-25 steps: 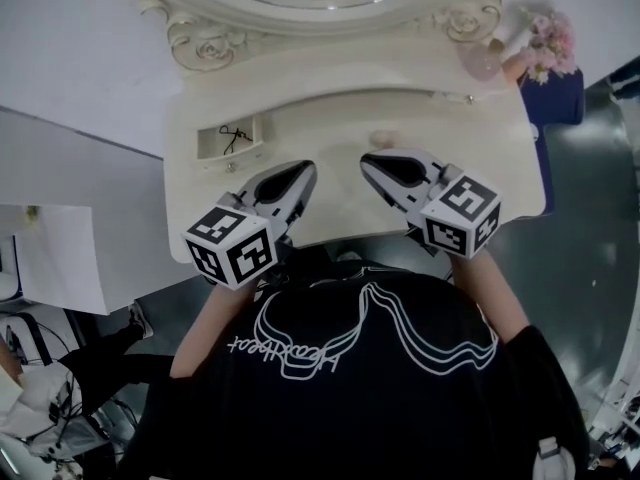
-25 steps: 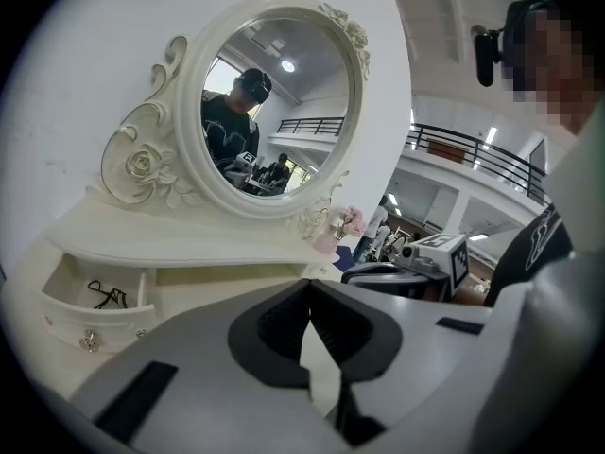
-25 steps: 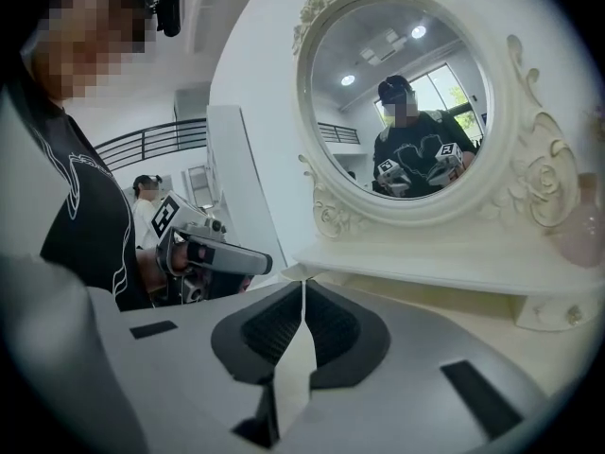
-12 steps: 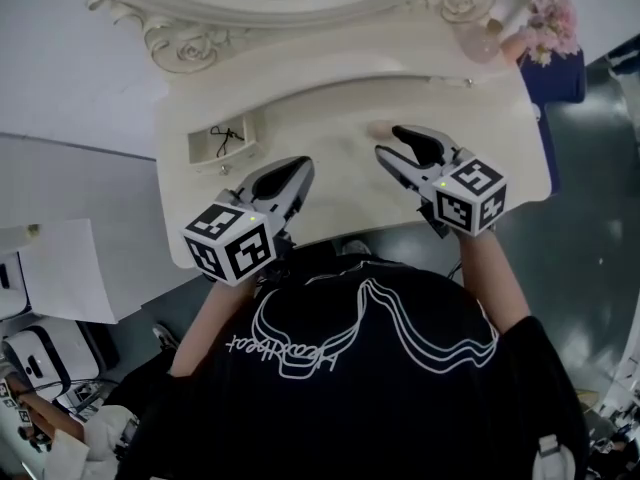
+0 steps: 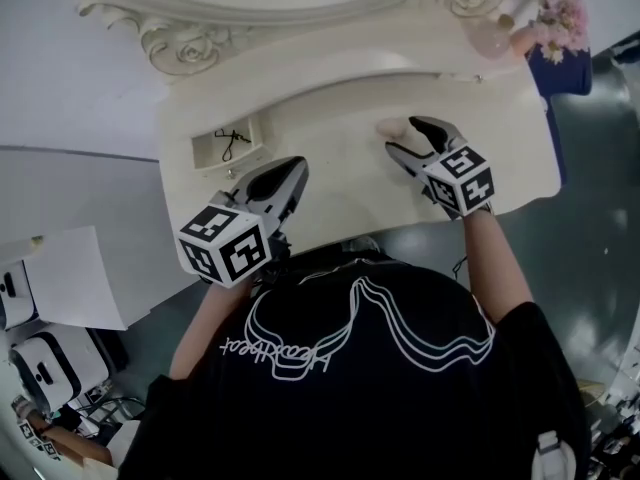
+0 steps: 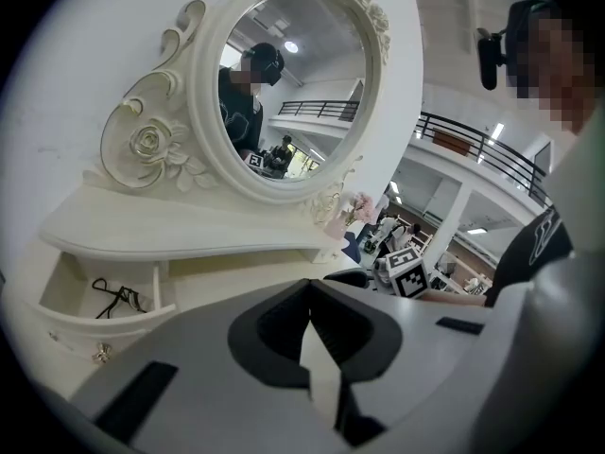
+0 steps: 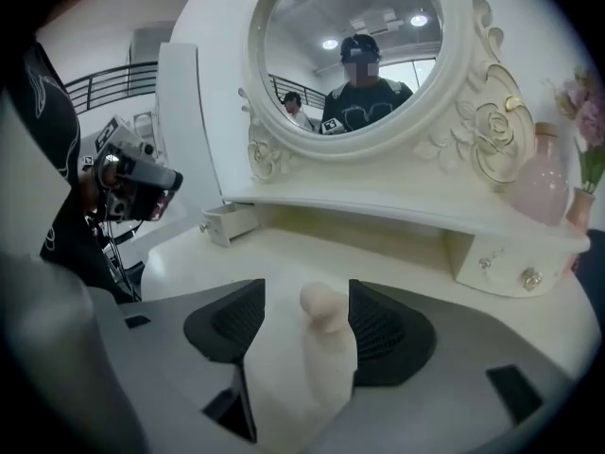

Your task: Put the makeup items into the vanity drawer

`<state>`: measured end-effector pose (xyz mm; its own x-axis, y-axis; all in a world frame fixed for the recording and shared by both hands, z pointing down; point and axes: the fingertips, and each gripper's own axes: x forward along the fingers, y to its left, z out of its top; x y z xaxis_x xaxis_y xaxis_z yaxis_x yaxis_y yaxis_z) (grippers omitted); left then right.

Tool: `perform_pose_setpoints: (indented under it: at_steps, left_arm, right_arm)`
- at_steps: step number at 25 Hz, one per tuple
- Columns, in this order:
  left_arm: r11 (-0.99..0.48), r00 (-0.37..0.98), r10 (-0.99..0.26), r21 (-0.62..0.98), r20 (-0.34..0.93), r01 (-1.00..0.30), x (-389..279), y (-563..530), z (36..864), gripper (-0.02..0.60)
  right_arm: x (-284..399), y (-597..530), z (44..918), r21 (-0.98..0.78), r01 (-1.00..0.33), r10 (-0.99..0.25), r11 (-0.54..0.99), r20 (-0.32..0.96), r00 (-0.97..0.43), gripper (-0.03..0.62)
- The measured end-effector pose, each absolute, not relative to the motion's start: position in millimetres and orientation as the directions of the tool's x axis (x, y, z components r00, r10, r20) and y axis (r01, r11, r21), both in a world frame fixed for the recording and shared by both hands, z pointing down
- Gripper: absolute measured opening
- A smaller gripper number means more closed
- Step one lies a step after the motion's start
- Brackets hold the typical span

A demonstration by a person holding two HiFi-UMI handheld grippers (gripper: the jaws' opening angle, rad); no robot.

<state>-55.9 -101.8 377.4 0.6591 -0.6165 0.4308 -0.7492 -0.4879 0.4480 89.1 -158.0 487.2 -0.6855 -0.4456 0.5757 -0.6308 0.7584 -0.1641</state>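
A beige makeup sponge lies on the cream vanity top. My right gripper is low over the top, and its jaws have just been opening. The sponge lies between them with a gap on its left side; no pad presses on it. My left gripper hovers over the front left of the top, shut and empty, its jaws meeting in a line. The small left drawer stands open with a black, wiry item inside.
An oval mirror with a carved frame rises behind the top. A pink bottle and pink flowers stand at the back right. The right drawer is closed. A low shelf overhangs the back of the top.
My right gripper has moved forward and down to the sponge, and its jaws have gone from shut to wide open around it. The left gripper has hardly shifted.
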Motion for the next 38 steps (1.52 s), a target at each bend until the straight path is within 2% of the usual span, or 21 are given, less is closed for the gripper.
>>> perform_pose_setpoints:
  at_steps: [6,13,16,30,38]
  left_arm:
    - [-0.478,0.658,-0.604,0.455,0.45,-0.751,-68.3,-104.0,383.9,0.006]
    - [-0.471,0.654,-0.599,0.458,0.462,-0.754,-75.6,-104.2,388.0,0.006]
    - [-0.466,0.65,-0.602,0.457,0.464,-0.758,-77.8,-102.1,387.7,0.006]
    - [-0.44,0.621,-0.641,0.447,0.451,-0.779,-79.4,-88.6,382.6,0.006]
    - [-0.429,0.606,-0.67,0.443,0.428,-0.787,-83.1,-84.3,372.8,0.006]
  right_arm:
    - [91.3,-168.3,515.3,-0.123,-0.657,-0.44,0.744,0.65,-0.62,0.241]
    - [89.7,-175.7,525.9,-0.087,-0.664,-0.442,0.743,0.681,-0.584,0.187]
    - [90.4,-177.0,526.7,-0.084,-0.671,-0.446,0.736,0.685,-0.576,0.186]
    - [89.2,-176.2,518.4,-0.086,-0.668,-0.458,0.739,0.663,-0.592,0.159]
    - [70.5,-173.0,476.8,-0.125,-0.639,-0.465,0.759,0.583,-0.666,0.158]
